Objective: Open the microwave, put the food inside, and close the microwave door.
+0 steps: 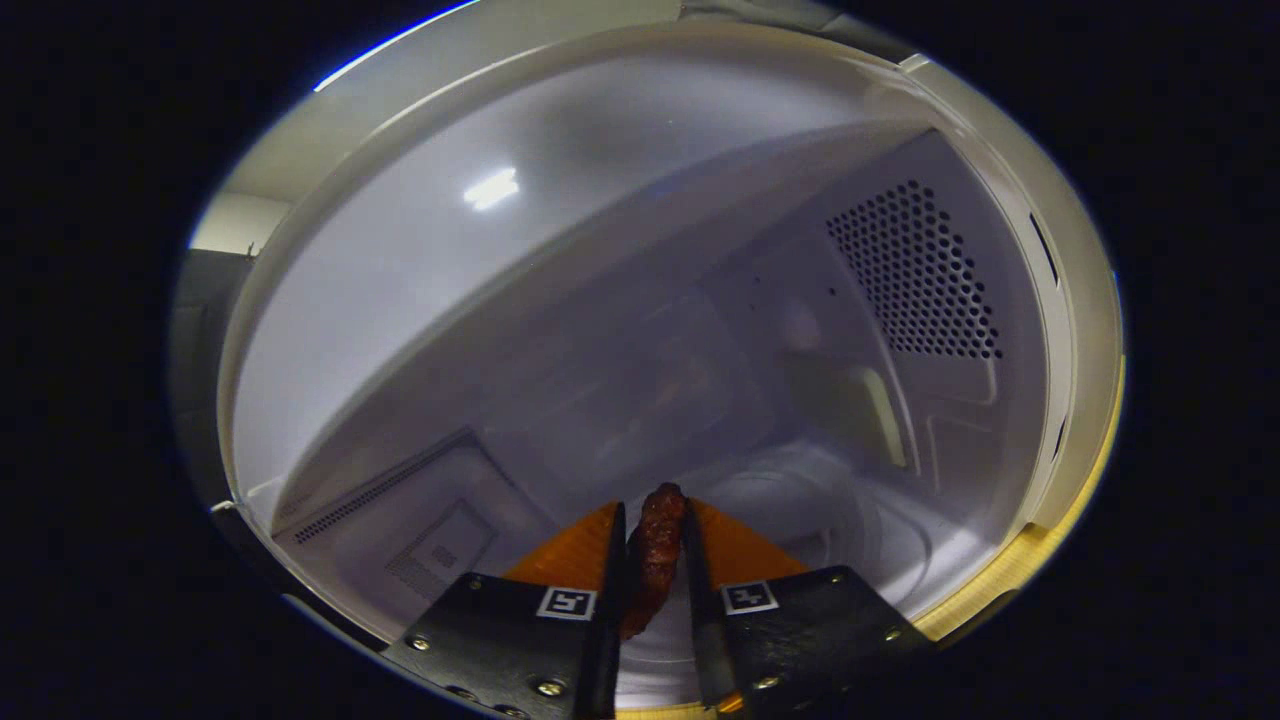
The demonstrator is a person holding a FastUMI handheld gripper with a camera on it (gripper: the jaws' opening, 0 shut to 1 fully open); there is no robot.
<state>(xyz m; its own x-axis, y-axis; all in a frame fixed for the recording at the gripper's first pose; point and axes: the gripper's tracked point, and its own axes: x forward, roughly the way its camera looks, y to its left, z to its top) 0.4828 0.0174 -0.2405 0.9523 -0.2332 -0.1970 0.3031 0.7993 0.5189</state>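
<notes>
The food [655,555] is one dark reddish-brown piece, long and lumpy, with a rough, glazed-looking surface; it could be a piece of cooked meat, though the exact kind cannot be told. It stands lengthwise between the jaws, its rounded end poking just past their tips and its other end running back toward the gripper body. The gripper [655,520] has its jaws drawn in on the food, one finger [580,550] pressing each flank, so the piece is pinched and held above the cavity floor.

The microwave [1060,330] lies open ahead, and the jaws reach in through its mouth. Its one cavity is pale and smooth. Beyond the jaws, low down, a single round glass turntable [870,530] sits on the floor, just ahead and a little to the right of the food. One panel of small round vent holes [915,275] is set in the wall well beyond the right finger, high up. On the wall beyond the left finger runs one narrow strip of fine perforations [370,495], with a square patch of the same just beside it. One bright glare spot [490,188] shines on the wall far above the jaws. A strip of yellow bench [1010,580] shows below the microwave's front rim, right of the right finger.
</notes>
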